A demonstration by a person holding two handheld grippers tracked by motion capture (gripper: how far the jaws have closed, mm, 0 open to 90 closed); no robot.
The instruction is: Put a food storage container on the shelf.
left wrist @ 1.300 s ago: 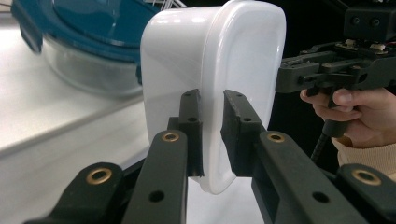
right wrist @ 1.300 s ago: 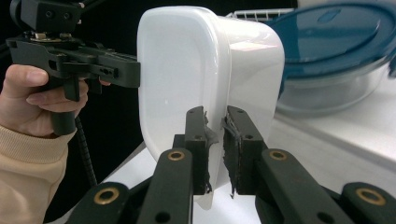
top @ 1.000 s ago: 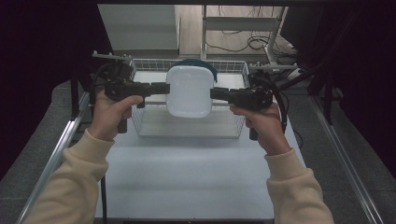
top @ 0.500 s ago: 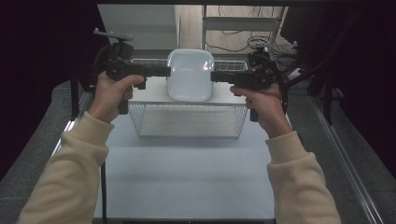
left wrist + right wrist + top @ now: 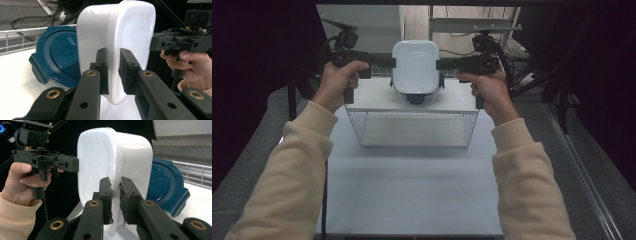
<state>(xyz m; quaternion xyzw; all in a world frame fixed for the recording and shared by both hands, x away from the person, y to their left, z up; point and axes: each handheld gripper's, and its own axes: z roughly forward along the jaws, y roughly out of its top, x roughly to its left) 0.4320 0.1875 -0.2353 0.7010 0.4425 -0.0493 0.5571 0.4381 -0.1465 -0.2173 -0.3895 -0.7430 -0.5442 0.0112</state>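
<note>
A white plastic container (image 5: pixel 415 65) hangs in the air past the wire basket (image 5: pixel 412 142), its opening turned down. My left gripper (image 5: pixel 391 62) is shut on its left rim, and in the left gripper view the pads (image 5: pixel 126 71) pinch the container (image 5: pixel 117 37) wall. From the other side my right gripper (image 5: pixel 439 64) is shut on the right rim, and its pads (image 5: pixel 105 197) squeeze the container (image 5: pixel 100 157) edge. A dark blue lid (image 5: pixel 416 98) lies on the white surface just below the container, also seen as the lid (image 5: pixel 57 55) and the lid (image 5: pixel 162 185).
The wire basket stands in the middle of the white table (image 5: pixel 412 195) with nothing in it. Cables (image 5: pixel 462 12) and a metal frame sit behind the far edge. Dark floor borders the table on both sides.
Both hands have carried the container away from me and a little upward, from over the basket to beyond its far wall, above the blue lid. The grips are unchanged.
</note>
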